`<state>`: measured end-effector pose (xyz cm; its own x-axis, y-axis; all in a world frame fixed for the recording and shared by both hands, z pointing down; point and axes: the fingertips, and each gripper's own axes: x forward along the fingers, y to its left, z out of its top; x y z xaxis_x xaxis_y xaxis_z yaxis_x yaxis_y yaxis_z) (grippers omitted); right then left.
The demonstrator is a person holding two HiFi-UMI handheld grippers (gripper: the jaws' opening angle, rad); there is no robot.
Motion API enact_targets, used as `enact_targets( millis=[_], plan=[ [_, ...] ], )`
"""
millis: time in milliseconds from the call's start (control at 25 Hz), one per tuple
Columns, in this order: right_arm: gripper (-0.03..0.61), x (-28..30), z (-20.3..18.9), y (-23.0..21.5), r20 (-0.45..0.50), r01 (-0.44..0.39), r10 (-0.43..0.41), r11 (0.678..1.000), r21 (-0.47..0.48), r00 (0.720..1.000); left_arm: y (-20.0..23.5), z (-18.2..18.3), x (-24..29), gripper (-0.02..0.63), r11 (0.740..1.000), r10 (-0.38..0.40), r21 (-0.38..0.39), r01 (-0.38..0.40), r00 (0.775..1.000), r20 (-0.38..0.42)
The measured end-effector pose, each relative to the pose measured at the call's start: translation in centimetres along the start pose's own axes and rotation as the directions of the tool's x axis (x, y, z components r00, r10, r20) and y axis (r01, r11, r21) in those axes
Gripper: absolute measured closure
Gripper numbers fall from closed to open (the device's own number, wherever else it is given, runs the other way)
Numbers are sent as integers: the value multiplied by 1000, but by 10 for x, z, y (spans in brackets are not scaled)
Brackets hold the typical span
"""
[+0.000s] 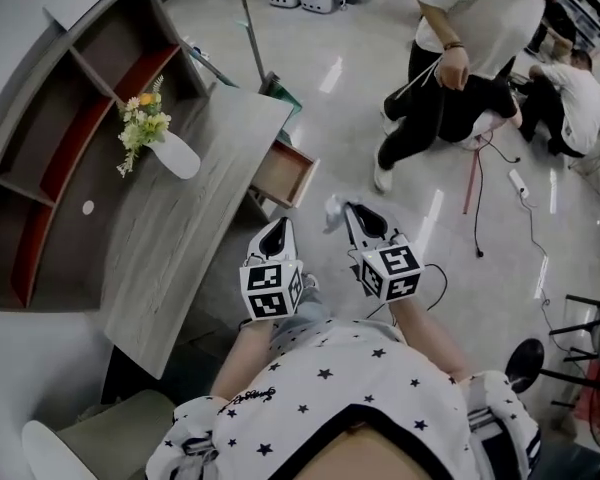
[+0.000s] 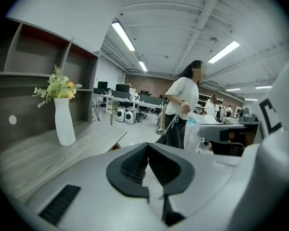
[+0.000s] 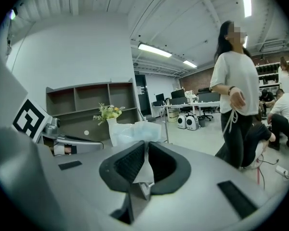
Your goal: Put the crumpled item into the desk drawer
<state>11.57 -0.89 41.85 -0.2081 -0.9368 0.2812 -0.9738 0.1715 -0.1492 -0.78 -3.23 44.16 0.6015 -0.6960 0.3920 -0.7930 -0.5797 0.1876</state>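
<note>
Crumpled item [image 3: 135, 133] — a pale, thin, wadded sheet, tissue or film, I cannot tell which — is pinched in your right gripper [image 3: 145, 150]. The jaws are nearly together on a lower fold, and the bulk of the item stands free beyond the tips. I judge it light, soft and compressible: it should not slip under its own weight, but a loose fold could tear or pull out if it snags on the drawer edge. The present hold on a gathered fold near its base looks sound and calls for no harder squeeze. Your left gripper [image 2: 147, 150] has its jaws together with nothing between them. The head view places the crumpled item [image 1: 332, 209] in the air above the floor, just right of and nearer than the desk drawer [image 1: 285, 173], which stands pulled out from the desk [image 1: 180, 238] with its inside exposed. The right gripper view shows no drawer at all, only shelves and a vase of flowers [image 3: 108, 113] behind the item. Only that view shows the pinch itself — from the head the item is a small white tuft at the jaw tips. A person [image 1: 460, 58] stands at the far right, well apart.
</note>
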Motion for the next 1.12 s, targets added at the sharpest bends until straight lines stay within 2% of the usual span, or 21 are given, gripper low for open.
enact_targets(
  millis=[320, 680, 1120],
  plan=[
    [560, 72, 19, -3, -7, -4, 4, 1000, -13, 1000, 50, 24, 46, 601, 1000, -6, -3, 6, 1000, -5],
    [560, 142, 24, -4, -33, -11, 10, 1000, -27, 999, 101, 36, 84, 601, 1000, 3, -27, -3, 1000, -16],
    [560, 203, 2, -9, -122, -76, 70, 996, -46, 990, 139, 24, 106, 601, 991, 79, -99, -84, 995, -54]
  ],
)
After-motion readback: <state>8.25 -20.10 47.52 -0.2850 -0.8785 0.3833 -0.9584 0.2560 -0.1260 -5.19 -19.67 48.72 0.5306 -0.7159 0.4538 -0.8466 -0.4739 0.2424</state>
